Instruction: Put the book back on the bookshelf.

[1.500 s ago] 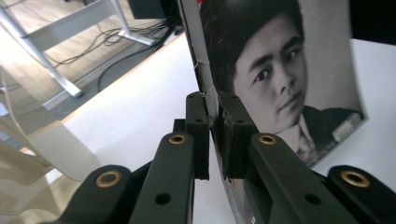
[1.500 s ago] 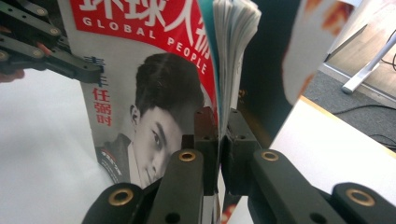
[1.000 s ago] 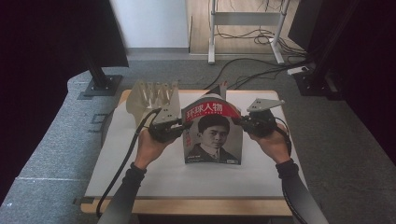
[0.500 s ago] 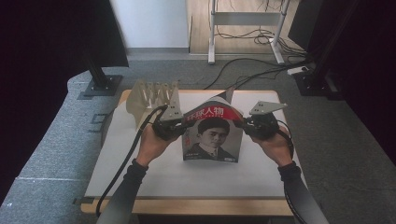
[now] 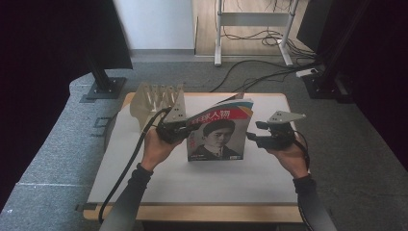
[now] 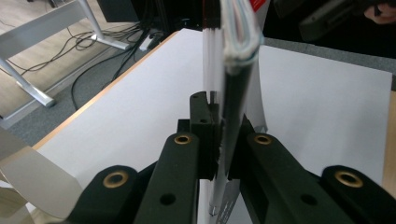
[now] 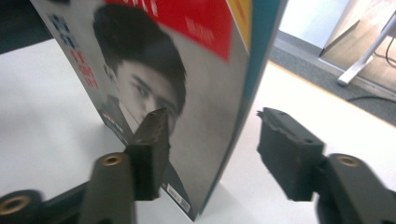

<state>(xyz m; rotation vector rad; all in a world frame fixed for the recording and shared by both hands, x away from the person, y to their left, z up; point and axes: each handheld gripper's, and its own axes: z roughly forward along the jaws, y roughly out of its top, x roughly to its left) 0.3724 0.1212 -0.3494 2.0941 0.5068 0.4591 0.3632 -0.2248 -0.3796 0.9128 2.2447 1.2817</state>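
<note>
The left gripper (image 6: 219, 154) has its fingers (image 6: 205, 135) pinched tight on the spine edge of the magazine (image 5: 219, 132), which stands upright on its bottom edge in the middle of the high view, cover facing the person. The right gripper (image 7: 210, 154) has just been opening: its fingers (image 7: 149, 140) stand moderately apart, one in front of the cover and one behind the free edge, with the magazine between them but neither pad pressing it. In the high view the right gripper (image 5: 269, 137) sits just right of the magazine, apart from its edge. The magazine rests on the white tabletop (image 5: 202, 178), and a pale slotted rack (image 5: 156, 103) stands at the upper left of the tabletop, just behind the left hand (image 5: 156, 149). The risk, as I judge it, is that a limp, glossy magazine held by one edge alone may sag, fan its pages or swing round on its bottom edge, since the right side gives no support; a slight tilt of the left hand could let it slide or topple flat. Compared with a second ago, the right gripper was then against the magazine's right edge and has now drawn off to the right and a little lower, while the magazine and left hand sit much as they did.
</note>
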